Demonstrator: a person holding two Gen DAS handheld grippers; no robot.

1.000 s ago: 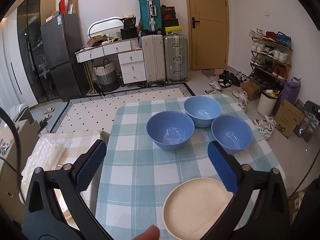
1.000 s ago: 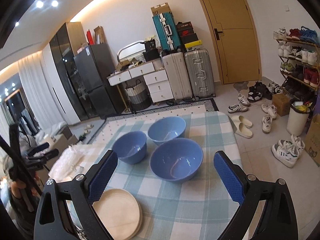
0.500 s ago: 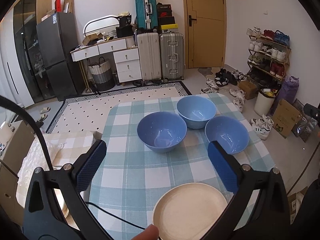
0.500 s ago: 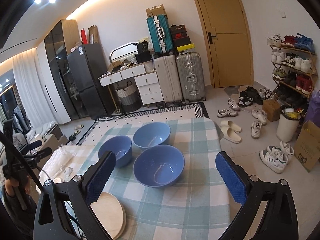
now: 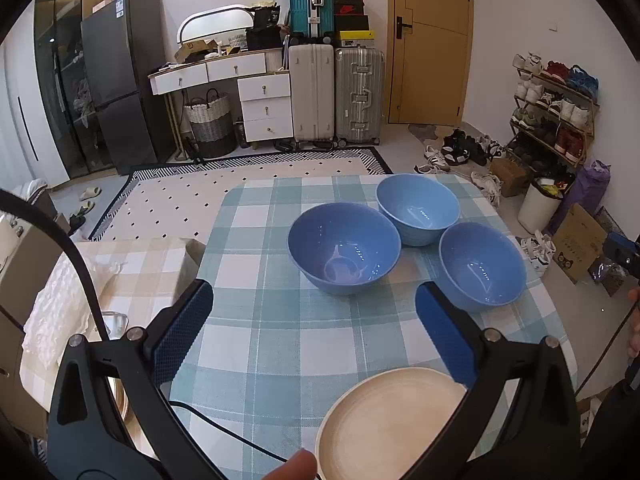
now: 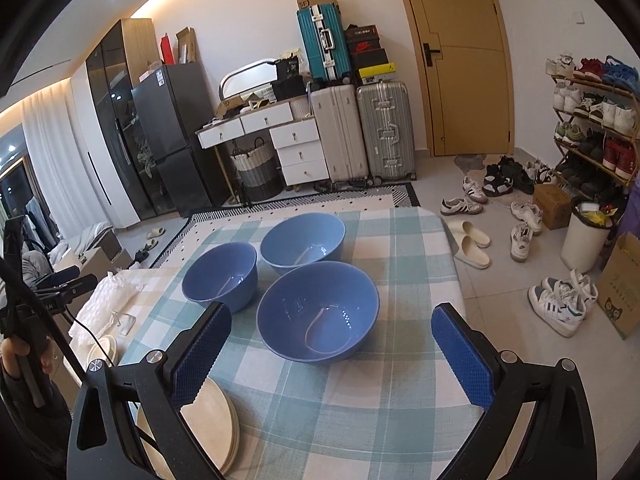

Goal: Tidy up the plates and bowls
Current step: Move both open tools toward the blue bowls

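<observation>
Blue bowls, three of them, are seen clustered on a checked tablecloth [image 5: 260,344], their rims close together: the near-left bowl [image 5: 344,248], the far bowl [image 5: 418,208] and the right-hand bowl [image 5: 482,268]. A stack of cream plates [image 6: 216,416] is set apart from them at the near edge of the table. No dish is held. The left gripper [image 5: 314,334] is shown spread wide above the bare cloth, with the plates just below it and the bowls ahead; the right gripper [image 6: 330,354] is likewise held fully apart, framing the right-hand bowl, which lies nearest to it.

The bowls are judged to be glazed ceramic or hard plastic: stiff, smooth and likely slippery, with ceiling lights reflected in their hollows. If ceramic, some weight and a risk of chipping where rims knock together are to be expected. The rim is the only place a two-finger grip can be taken, one pad inside the wall and one outside, preferably on the side facing away from the neighbouring bowls. The plates are thin and lie flat, so their edge is offered poorly; the top one would probably have to be pinched at its overhanging lip. A black cable [image 5: 224,426] trails across the cloth near the plates.
</observation>
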